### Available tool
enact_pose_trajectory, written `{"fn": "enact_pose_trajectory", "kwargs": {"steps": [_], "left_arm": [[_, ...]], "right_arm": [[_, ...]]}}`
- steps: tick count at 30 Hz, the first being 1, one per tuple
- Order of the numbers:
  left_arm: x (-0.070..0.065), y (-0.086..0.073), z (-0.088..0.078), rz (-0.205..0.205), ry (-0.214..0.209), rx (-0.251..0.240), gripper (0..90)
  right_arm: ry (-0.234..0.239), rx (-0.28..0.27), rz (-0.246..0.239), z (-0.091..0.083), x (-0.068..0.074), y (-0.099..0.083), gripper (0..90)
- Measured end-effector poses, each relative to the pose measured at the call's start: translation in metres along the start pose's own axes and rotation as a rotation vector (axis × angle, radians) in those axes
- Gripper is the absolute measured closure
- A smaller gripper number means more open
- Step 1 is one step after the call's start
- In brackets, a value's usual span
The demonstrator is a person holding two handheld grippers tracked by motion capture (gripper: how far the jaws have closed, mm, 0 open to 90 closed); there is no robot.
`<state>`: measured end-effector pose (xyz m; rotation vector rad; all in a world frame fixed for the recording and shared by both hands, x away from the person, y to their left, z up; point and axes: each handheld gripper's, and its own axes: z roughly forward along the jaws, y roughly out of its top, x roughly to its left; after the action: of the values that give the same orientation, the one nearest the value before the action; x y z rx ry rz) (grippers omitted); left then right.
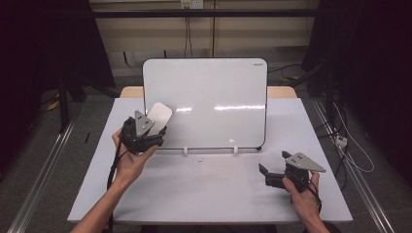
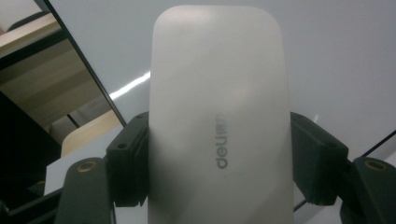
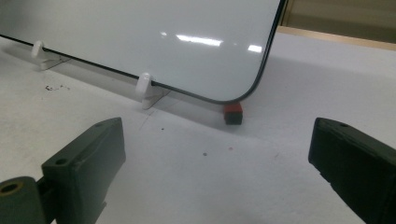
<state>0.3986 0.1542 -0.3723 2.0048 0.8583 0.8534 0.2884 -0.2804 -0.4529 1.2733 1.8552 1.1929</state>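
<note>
The left gripper (image 1: 154, 127) has its jaws clamped on the two long sides of a white eraser (image 2: 217, 116), a flat rounded block with "deli" printed in grey on its face. In the high view the eraser (image 1: 159, 116) sticks up and forward out of the jaws, tilted, its far end over the lower left part of the whiteboard (image 1: 209, 97); whether it touches the board's surface I cannot tell. The left hand (image 1: 127, 158) holds that gripper from below, palm turned up, the forearm running in from the bottom left edge and the wrist bent back so the jaws point up toward the board.

The right gripper (image 1: 266, 174) has its jaws wide apart with nothing between them. In its own view they frame bare table (image 3: 196, 186), and beyond them stands the board's lower right corner (image 3: 140, 37), propped on small white clips (image 3: 148, 88), with a small red and black block (image 3: 233, 113) just beside the corner on the table. The right hand (image 1: 303, 191) grips this gripper low near the table's (image 1: 204, 194) near right side, jaws pointing left, forearm coming in from the bottom edge.

The two grippers are well apart, the left raised at the board, the right down by the table.
</note>
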Motion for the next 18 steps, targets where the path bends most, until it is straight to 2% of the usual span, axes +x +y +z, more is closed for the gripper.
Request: {"fn": "enact_pose_trajectory", "kwargs": {"steps": [1,3,4,5,7,9,15,18], "left_arm": [[-0.002,-0.001,0.001,0.001,-0.004,0.002,31.1],[-0.007,-0.004,0.004,0.041,0.022,0.014,31.1],[-0.008,-0.005,0.006,0.057,0.015,0.028,31.1],[-0.008,-0.006,0.008,0.060,0.005,0.037,31.1],[-0.010,-0.007,0.011,0.065,0.021,0.036,31.1],[-0.011,-0.009,0.014,0.078,0.005,0.035,31.1],[-0.013,-0.015,0.026,0.118,0.012,0.058,31.1],[-0.017,-0.016,0.030,0.150,0.039,0.070,31.0]], "right_arm": [[0.001,0.000,-0.002,0.000,0.000,0.000,4.1],[0.004,0.002,-0.003,-0.001,0.000,0.000,4.1],[0.004,0.001,-0.003,-0.001,-0.001,0.000,4.1],[0.001,0.000,-0.001,-0.001,-0.001,0.000,4.1],[-0.001,0.002,0.002,0.000,0.000,0.000,4.1],[0.001,0.001,0.002,0.000,0.000,0.001,4.1],[0.002,0.001,-0.004,-0.001,0.002,0.001,4.1],[-0.001,-0.001,-0.002,0.000,0.001,0.002,4.0]]}}
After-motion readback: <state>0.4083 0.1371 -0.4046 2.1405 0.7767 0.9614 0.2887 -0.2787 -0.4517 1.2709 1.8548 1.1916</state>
